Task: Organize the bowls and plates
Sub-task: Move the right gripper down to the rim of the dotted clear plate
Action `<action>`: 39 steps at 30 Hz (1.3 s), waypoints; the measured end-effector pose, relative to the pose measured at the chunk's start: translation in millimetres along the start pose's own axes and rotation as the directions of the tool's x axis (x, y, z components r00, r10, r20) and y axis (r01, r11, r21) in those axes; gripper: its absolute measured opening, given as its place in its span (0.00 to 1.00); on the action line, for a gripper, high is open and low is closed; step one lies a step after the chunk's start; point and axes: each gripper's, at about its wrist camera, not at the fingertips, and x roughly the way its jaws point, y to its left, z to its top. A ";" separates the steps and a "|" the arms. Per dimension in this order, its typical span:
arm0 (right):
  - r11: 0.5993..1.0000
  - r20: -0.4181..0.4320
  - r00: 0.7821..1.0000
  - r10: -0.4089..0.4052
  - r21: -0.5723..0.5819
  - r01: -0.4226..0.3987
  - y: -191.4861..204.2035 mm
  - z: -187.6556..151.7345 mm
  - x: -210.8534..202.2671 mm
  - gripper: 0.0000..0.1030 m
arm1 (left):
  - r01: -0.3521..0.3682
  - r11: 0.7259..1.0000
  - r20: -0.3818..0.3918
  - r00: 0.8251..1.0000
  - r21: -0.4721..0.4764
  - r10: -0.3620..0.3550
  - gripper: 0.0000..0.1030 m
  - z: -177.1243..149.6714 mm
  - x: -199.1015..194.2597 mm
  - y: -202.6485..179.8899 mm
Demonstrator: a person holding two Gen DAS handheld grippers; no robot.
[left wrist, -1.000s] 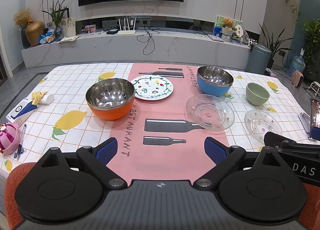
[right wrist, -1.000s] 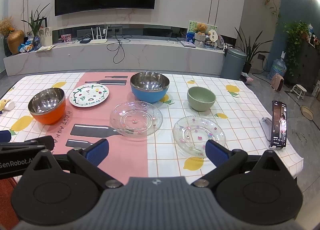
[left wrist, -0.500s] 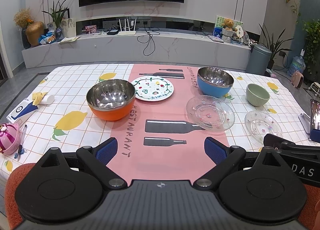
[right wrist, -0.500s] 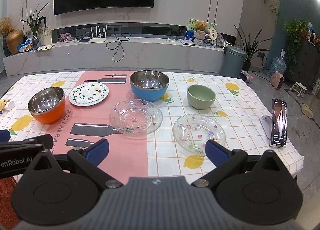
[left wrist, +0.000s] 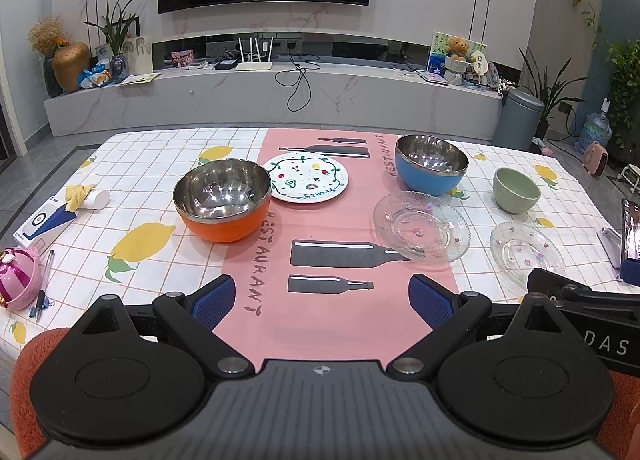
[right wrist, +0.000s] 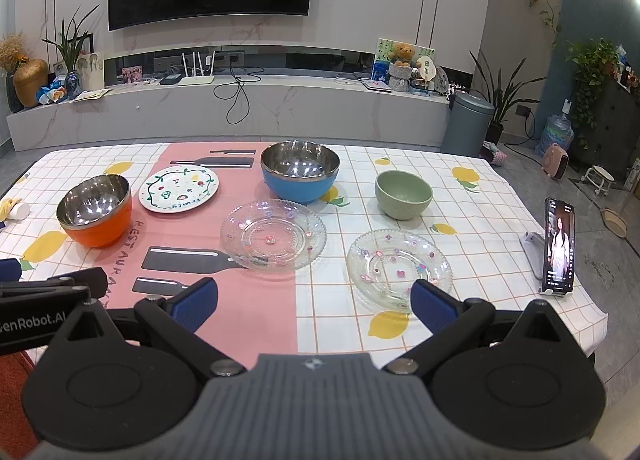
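**Both grippers wait wide open by the table**

The left gripper (left wrist: 320, 296) hangs over the near edge of the table (left wrist: 152, 164). Its 2 blue fingers (left wrist: 212, 300) are spread far apart and hold nothing. The right gripper (right wrist: 314, 300) is just beside it, also spread wide with nothing between its fingers (right wrist: 432, 302).

In the left view, the orange bowl (left wrist: 222, 200) sits at 11 o'clock from the left gripper. The painted plate (left wrist: 309, 183) is just beside that bowl, at 12 o'clock, on the pink runner (left wrist: 320, 228). The blue bowl (left wrist: 431, 164) stands at 1 o'clock, farther back. A glass plate (left wrist: 421, 226) lies just in front of the blue bowl. The green bowl (left wrist: 516, 190) is at 2 o'clock, well apart from the orange bowl. A 2nd glass plate (left wrist: 527, 252) lies in front of the green bowl, near the right gripper's tip.

In the right view, that 2nd glass plate sits at 12 o'clock, very near the right finger. All 3 bowls stand upright with nothing in them. A phone (right wrist: 558, 246) stands on a stand at 2 o'clock, near the table's right edge. A pink toy (left wrist: 18, 278) and a pen (left wrist: 42, 288) lie at the far left.
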 end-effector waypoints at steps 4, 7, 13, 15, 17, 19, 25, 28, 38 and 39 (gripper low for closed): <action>1.000 -0.002 1.000 0.000 0.000 0.000 1.5 0.7 -0.2 0.98 | 0.001 1.000 -0.001 1.000 0.000 -0.001 1.00 -0.2 0.1 -0.1; 1.000 -0.003 1.000 0.001 -0.001 -0.001 1.7 1.0 -0.2 0.98 | 0.004 1.000 0.008 1.000 -0.005 -0.004 1.00 0.2 -0.6 0.8; 1.000 0.055 0.998 -0.016 -0.010 0.016 -1.6 -0.7 -0.6 0.98 | 0.055 0.997 0.086 0.995 -0.045 -0.051 1.00 0.9 -4.7 5.0; 1.000 0.105 0.994 -0.012 -0.005 0.012 -6.8 -1.7 -1.7 0.98 | 0.072 0.997 0.111 0.992 -0.033 -0.068 1.00 1.5 -4.5 2.8; 1.000 0.147 0.989 -0.006 -0.005 0.007 -12.2 -2.2 -1.3 0.98 | 0.092 0.996 0.132 0.987 -0.009 -0.090 1.00 1.7 -4.6 -1.9; 1.000 0.165 0.986 -0.014 -0.013 0.016 -16.8 -1.5 1.9 0.98 | 0.107 0.994 0.154 0.982 0.015 -0.108 1.00 1.6 -4.8 -7.9; 0.999 0.172 0.984 -0.051 -0.007 0.053 -37.8 6.3 22.4 0.98 | 0.179 0.983 0.192 0.965 0.029 -0.181 1.00 7.2 0.4 -21.0; 0.999 0.171 0.985 -0.032 -0.002 0.033 -51.2 11.5 34.4 0.98 | 0.205 0.978 0.191 0.959 0.036 -0.208 1.00 12.1 7.6 -29.4; 0.982 -0.062 0.998 -0.020 0.184 0.031 -118.3 29.2 107.5 0.97 | 0.305 0.951 0.131 0.942 0.053 -0.309 0.89 27.3 48.9 -74.2; 0.981 -0.080 0.997 -0.021 0.192 0.036 -124.4 30.1 115.0 0.96 | 0.312 0.949 0.125 0.940 0.053 -0.316 0.89 28.6 54.6 -79.2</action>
